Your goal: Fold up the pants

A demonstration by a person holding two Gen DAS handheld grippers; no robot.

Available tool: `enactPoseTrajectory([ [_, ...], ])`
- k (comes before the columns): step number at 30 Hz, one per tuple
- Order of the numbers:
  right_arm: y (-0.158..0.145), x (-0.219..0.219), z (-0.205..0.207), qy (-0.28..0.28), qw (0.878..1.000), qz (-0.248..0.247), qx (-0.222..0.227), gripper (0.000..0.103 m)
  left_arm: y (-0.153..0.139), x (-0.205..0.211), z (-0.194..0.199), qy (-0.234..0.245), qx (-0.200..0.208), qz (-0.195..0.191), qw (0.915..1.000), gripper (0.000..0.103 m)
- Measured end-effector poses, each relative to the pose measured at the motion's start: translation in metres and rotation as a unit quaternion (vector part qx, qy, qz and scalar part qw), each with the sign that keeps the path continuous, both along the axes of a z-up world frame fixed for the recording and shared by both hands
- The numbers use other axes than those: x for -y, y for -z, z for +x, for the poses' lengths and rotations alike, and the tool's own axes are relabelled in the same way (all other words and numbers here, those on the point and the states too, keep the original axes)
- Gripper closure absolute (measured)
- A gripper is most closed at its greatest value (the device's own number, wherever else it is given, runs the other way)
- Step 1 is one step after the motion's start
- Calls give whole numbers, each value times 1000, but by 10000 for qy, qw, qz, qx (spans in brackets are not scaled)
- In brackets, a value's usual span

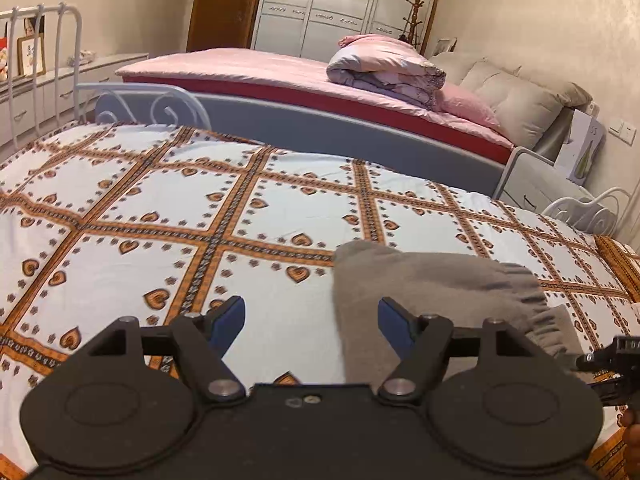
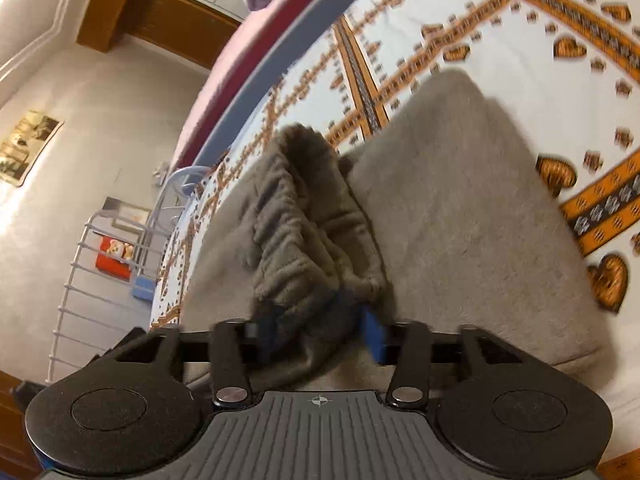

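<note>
Grey fleece pants [image 1: 436, 280] lie folded on the patterned bedsheet [image 1: 160, 208], right of centre in the left wrist view. My left gripper [image 1: 312, 320] is open and empty, held just above the sheet at the pants' left edge. In the right wrist view the pants [image 2: 460, 200] fill the middle, and their gathered elastic waistband [image 2: 304, 232] bunches up between the blue pads. My right gripper [image 2: 320, 332] is shut on this waistband and holds it lifted over the flat folded part. The right gripper's body shows at the right edge of the left wrist view [image 1: 616, 364].
A white metal bed frame [image 1: 40, 60] borders the sheet at the left. A second bed with pink covers [image 1: 280, 68], a rolled quilt [image 1: 384, 68] and grey cushions [image 1: 520, 96] stands behind a grey rail [image 1: 340, 132]. A white wardrobe [image 1: 340, 4] is at the back.
</note>
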State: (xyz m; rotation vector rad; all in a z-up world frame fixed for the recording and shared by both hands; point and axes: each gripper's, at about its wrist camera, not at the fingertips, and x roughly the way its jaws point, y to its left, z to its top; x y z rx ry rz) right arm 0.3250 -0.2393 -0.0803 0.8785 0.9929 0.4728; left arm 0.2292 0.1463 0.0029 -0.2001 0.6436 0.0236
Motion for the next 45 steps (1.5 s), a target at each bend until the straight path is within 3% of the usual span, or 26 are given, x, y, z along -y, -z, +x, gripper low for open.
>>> enactPoseTrajectory([
  [3,1,-6,2,100,9999,-13,29,30,3,-9,-2,-69,-74,-11,9999,38],
  [7,5,-11,8,72,9999,40,122,28,7,-14,-4,-37,-161,54,9998,38],
  [8,7,-11,12,57,9999,99,128,32,8,-12,-4,-10,-187,67,9998,38],
  [9,7,-12,17,25,9998,123,138,48,8,-10,-5,39,-203,102,9997,38],
  [12,-1,-20,21,-127,9989,-207,398,71,12,-1,-6,177,-294,265,9991,37],
  [14,-27,-21,13,-154,9949,-324,943,73,13,3,-7,178,-324,291,9989,37],
  [16,-52,-6,1,67,9902,-92,1393,74,13,6,-5,122,-311,203,9992,37],
  [19,-69,21,-19,309,9856,-264,1641,74,12,15,-1,220,-266,178,9992,37],
  [25,-27,61,-16,924,9892,-1065,392,74,13,38,7,408,-272,228,9985,37],
  [30,-37,60,-31,825,9857,-1214,824,74,15,54,3,638,-287,472,9964,37],
  [34,-28,61,-33,822,9890,-1085,582,73,17,58,-9,659,-273,629,9955,40],
  [39,-31,61,-29,699,9909,-997,575,64,23,66,-30,474,-148,479,9976,40],
  [45,-41,66,-45,750,9910,-877,677,64,34,75,-65,-46,74,231,9997,41],
])
